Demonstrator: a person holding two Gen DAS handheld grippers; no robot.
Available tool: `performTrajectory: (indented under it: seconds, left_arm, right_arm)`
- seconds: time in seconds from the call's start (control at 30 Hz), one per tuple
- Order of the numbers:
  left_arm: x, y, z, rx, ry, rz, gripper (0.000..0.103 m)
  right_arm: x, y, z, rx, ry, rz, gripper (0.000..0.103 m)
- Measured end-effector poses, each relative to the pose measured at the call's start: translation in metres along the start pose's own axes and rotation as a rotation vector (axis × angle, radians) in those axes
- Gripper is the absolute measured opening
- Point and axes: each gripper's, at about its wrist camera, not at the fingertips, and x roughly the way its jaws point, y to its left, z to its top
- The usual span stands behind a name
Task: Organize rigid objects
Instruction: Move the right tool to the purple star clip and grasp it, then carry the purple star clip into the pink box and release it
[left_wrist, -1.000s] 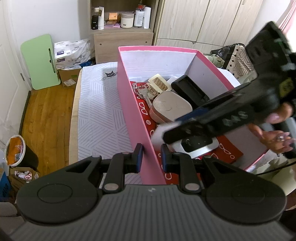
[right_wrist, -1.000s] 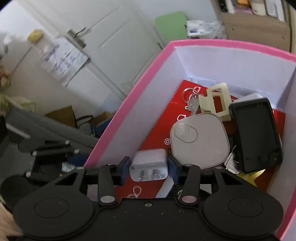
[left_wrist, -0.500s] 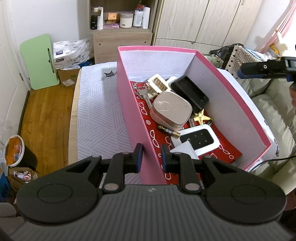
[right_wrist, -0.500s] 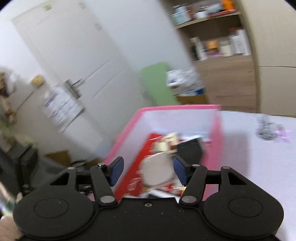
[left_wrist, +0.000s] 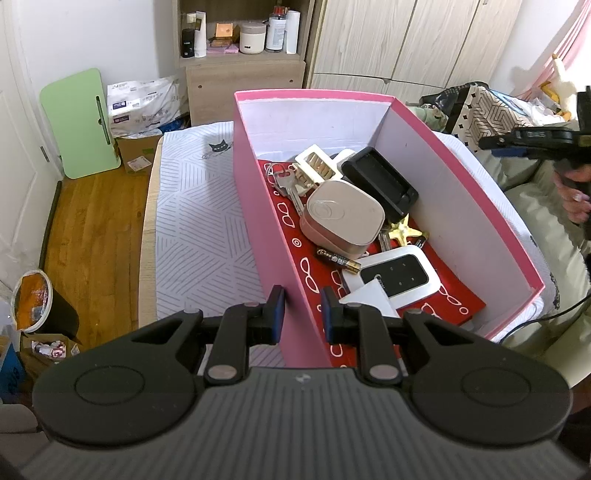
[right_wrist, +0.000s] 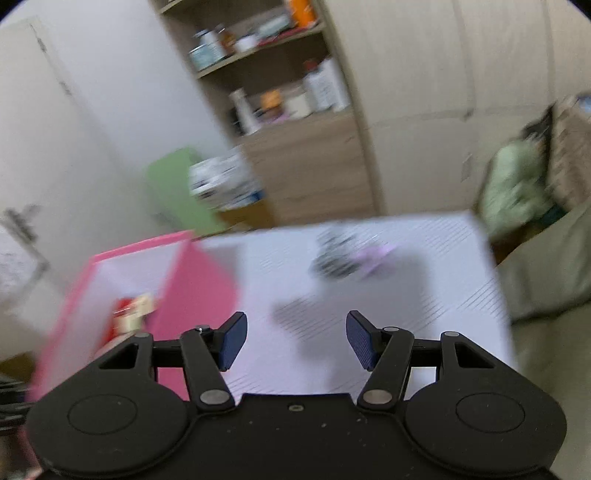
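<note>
even indoor light, one view sharp, one view smeared.
left wrist view: bright, crisp, soft shadows inside the pink box (left_wrist: 461, 177); fisheye bends the wardrobe doors (left_wrist: 424, 37) and floor at the edges. right wrist view: heavy motion blur over shelves (right_wrist: 266, 74) and table (right_wrist: 406, 277); only the right gripper (right_wrist: 296, 341) reads sharp; dark corners.

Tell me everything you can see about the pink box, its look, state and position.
The pink box is a rectangular open-top box, seemingly cardboard, pink outside and on the rim, white on its inner walls. It stands upright on a striped white cover, with no lid visible. A red patterned sheet lines its floor under small items. The left gripper straddles its near left wall, one finger on each side. In the blurred right wrist view it lies at the left, away from the open right gripper.
</note>
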Motion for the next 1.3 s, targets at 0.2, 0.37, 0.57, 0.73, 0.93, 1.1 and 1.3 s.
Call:
performTrajectory:
  seconds: [0.2, 0.37, 0.57, 0.73, 0.93, 1.1, 1.3]
  left_arm:
    - [0.000, -0.001, 0.002, 0.003, 0.011, 0.004, 0.019]
    - [0.001, -0.001, 0.004, 0.003, 0.019, 0.006, 0.019]
    - [0.001, 0.000, 0.004, -0.002, 0.022, 0.004, 0.019]
    - [0.002, 0.001, 0.004, -0.002, 0.020, -0.002, 0.019]
    - [0.001, 0.003, 0.003, -0.010, 0.021, -0.011, 0.019]
    - [0.002, 0.003, 0.003, -0.006, 0.023, -0.006, 0.019]
    - [0.002, 0.002, 0.004, -0.007, 0.023, -0.004, 0.019]
  right_arm:
    - [0.038, -0.036, 0.011, 0.096, -0.017, 0.024, 0.065]
    - [0.070, -0.033, 0.011, 0.053, -0.012, 0.010, 0.064]
    - [0.114, -0.036, 0.018, 0.009, -0.016, -0.028, 0.064]
    - [0.123, -0.016, 0.011, -0.148, -0.043, -0.130, 0.052]
    - [0.115, -0.019, 0.011, -0.097, -0.046, -0.137, 0.050]
    - [0.106, -0.022, 0.004, -0.037, -0.040, -0.091, 0.050]
    - [0.088, -0.022, -0.014, 0.070, -0.015, -0.019, 0.050]
